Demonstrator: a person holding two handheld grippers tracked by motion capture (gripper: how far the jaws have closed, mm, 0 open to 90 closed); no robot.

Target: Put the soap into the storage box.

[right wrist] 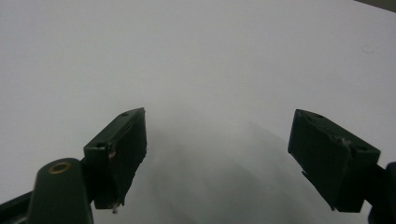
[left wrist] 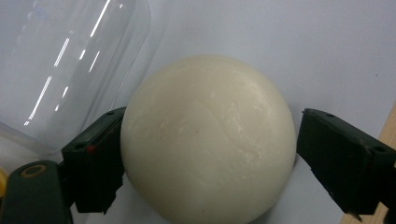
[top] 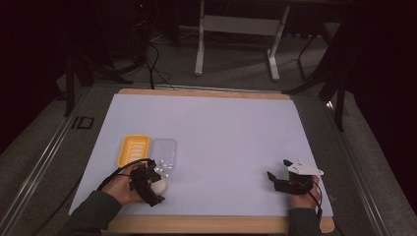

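Left gripper (left wrist: pixel 208 154) grips soap (left wrist: pixel 208 140); right (right wrist: pixel 240 154) — agape.

Dark green sleeves; black tongs (top: pixel 147 184), trailing black cable; grey plate on right tongs (top: pixel 281 177).

The high view is dim, with dark, underexposed surroundings. Streaked glare is seen on the clear lid (left wrist: pixel 70 70) in the left gripper view. A soft, blurred shadow is cast on the white sheet (right wrist: pixel 210 70) in the right gripper view.
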